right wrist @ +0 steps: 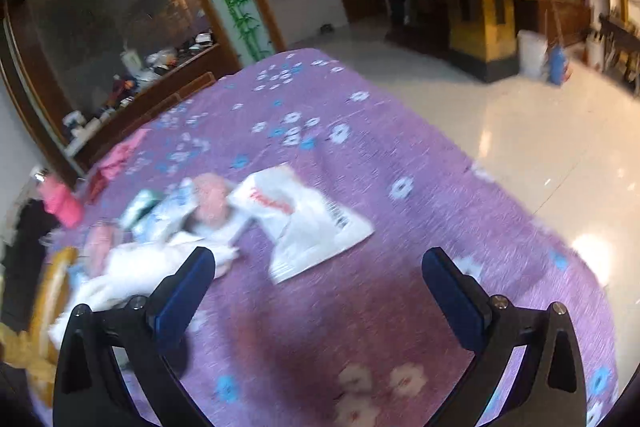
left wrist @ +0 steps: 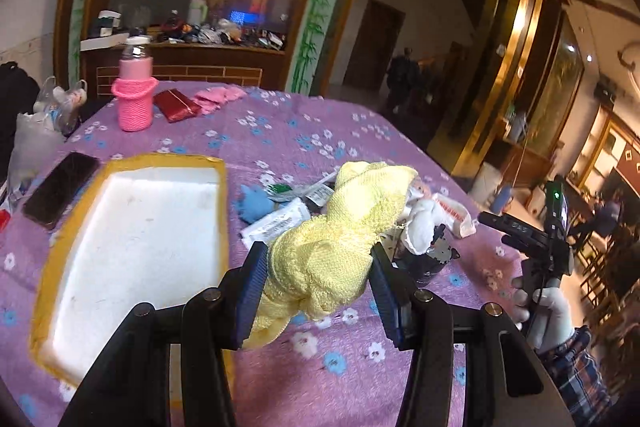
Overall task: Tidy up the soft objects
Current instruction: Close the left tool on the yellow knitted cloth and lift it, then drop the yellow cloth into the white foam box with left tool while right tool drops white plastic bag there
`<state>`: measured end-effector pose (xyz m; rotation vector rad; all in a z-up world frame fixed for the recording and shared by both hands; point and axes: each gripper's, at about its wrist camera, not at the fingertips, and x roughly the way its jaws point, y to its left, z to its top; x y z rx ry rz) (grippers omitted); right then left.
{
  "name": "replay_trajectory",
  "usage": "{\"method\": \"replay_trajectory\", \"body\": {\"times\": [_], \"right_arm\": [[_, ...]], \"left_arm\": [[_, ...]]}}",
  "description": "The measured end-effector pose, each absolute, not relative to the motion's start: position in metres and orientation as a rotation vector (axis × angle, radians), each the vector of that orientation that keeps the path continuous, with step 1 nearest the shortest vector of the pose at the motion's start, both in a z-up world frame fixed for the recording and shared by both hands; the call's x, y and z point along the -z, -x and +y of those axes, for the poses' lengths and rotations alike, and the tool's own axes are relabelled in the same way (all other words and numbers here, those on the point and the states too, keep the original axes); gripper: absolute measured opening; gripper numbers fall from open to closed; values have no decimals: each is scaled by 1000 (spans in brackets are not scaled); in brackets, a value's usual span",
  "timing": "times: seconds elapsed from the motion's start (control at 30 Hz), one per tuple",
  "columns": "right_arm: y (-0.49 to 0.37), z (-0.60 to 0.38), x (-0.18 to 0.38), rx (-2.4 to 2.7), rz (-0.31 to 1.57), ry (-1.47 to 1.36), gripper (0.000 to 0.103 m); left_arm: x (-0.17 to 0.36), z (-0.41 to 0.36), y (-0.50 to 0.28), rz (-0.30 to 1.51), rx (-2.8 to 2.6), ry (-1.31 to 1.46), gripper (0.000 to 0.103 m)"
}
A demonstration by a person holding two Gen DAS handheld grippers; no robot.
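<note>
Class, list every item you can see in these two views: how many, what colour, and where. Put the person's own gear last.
towel: 1, yellow, held in the left gripper
tray: 1, white with yellow rim, left on table
bottle: 1, pink sleeve, far left
phone: 1, black, left of tray
plastic bag: 1, white, mid-table
tablecloth: 1, purple, flowered
left gripper: 1, black, blue pads
right gripper: 1, black, open over cloth

Phone [left wrist: 60, 189], bottle [left wrist: 135, 87] (pink sleeve), red wallet [left wrist: 176, 105].

White tray [left wrist: 132, 227] bare inside — clutter pile [left wrist: 288, 211] beside it.
</note>
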<state>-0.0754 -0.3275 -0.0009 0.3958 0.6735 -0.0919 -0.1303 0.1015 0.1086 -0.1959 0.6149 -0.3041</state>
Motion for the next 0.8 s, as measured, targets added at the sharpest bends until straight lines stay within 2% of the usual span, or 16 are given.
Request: {"method": "replay_trajectory", "body": {"times": [0.13,0.3,0.4,0.57,0.6,0.63,0.7,0.73,0.8], "right_arm": [[85,-320,-18,30,653,-386,103],[41,-304,-19,92,771,-106,102],[16,-296,-9,102,838,14,92],[-22,-290,7,123,928,125,91],[-28,-290,11,125,935,131,81],[-31,-292,13,110,944,122,62],[-31,-300,13,53,960,40,38],[-29,-302,11,44,954,11,34],[-19,-309,5,39,926,-37,32]], "left_arm": [[-106,118,136,607,281,219,53],[-105,130,143,611,287,256,53],[-106,134,147,604,272,263,53],[-108,145,150,616,254,288,53],[-110,148,152,611,251,291,53],[-113,151,155,601,248,292,53],[-121,156,162,575,237,290,53],[-124,159,164,566,233,290,53],[-130,166,166,548,226,296,53]]}}
